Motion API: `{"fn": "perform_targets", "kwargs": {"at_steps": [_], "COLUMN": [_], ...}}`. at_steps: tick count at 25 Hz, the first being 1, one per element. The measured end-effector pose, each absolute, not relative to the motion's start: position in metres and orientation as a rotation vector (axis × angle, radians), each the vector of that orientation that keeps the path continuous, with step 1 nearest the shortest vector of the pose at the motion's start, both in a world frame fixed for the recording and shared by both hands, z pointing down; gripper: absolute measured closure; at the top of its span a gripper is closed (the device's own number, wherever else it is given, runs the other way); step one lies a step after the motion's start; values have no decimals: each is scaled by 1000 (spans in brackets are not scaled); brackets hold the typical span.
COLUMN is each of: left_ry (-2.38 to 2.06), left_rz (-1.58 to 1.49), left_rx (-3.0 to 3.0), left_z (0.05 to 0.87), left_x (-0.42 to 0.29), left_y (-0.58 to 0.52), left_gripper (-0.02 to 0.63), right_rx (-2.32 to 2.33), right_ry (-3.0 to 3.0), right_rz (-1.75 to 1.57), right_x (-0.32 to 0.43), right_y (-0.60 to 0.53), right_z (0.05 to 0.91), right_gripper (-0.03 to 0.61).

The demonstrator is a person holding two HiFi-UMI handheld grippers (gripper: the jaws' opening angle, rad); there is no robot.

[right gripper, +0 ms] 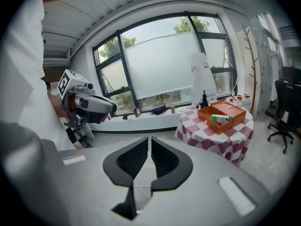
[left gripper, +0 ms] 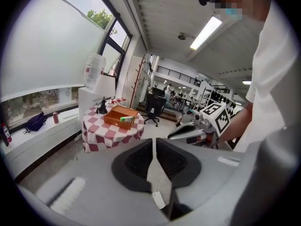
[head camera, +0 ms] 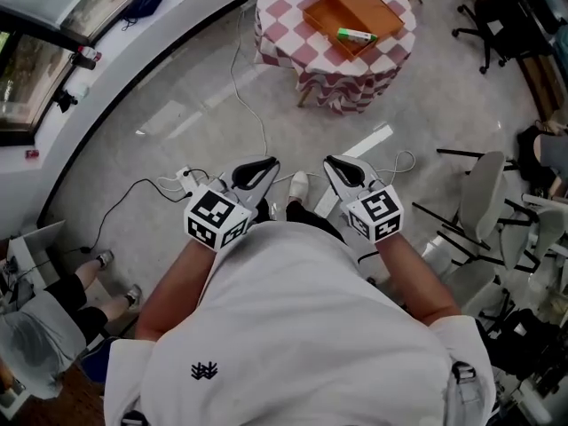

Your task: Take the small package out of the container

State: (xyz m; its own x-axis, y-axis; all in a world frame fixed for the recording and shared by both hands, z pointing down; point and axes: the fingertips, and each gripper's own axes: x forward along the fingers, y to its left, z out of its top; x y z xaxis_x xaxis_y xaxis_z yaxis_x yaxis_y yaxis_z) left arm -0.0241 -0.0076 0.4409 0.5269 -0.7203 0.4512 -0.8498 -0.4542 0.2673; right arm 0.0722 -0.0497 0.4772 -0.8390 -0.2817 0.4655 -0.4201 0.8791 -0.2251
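A small green-and-white package [head camera: 357, 35] lies in an orange open container [head camera: 330, 14] on a round table with a red-and-white checked cloth [head camera: 302, 53], far ahead of me. Both grippers are held close to my body, well short of the table. My left gripper [head camera: 264, 163] and right gripper [head camera: 332, 161] point toward it, jaws together with nothing between them. The left gripper view shows the package [left gripper: 127, 119] and container [left gripper: 115, 116] beyond the shut left gripper [left gripper: 154, 141]. From the right gripper [right gripper: 149, 140], package [right gripper: 220, 118] and container [right gripper: 231, 111] appear at the right.
Bare grey floor lies between me and the table, crossed by a white cable [head camera: 248, 105] and a power strip [head camera: 184, 178]. Office chairs [head camera: 484, 193] crowd the right side. A curved window ledge [head camera: 106, 69] runs on the left. A seated person's legs [head camera: 84, 282] are at lower left.
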Motion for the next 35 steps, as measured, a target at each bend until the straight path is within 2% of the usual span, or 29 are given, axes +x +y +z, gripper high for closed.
{"fn": "perform_targets", "kwargs": {"at_steps": [10, 22, 30, 35], "left_ry": [-1250, -968, -845, -734], "left_rz": [344, 403, 454, 488], "left_rx": [2288, 2467, 2519, 2555], "left_z": [460, 453, 461, 470], "left_x": [-81, -130, -159, -154], "left_y": [-91, -220, -261, -282], "left_gripper": [534, 534, 534, 534], "right_rx": [564, 727, 664, 569], "right_ry": [-2538, -2284, -2103, -2001], "right_rz": [367, 154, 67, -21], "right_x": [51, 48, 36, 30], "right_y": [-155, -326, -385, -412], "right_z": [497, 530, 569, 589], "right_gripper": [557, 549, 537, 523]}}
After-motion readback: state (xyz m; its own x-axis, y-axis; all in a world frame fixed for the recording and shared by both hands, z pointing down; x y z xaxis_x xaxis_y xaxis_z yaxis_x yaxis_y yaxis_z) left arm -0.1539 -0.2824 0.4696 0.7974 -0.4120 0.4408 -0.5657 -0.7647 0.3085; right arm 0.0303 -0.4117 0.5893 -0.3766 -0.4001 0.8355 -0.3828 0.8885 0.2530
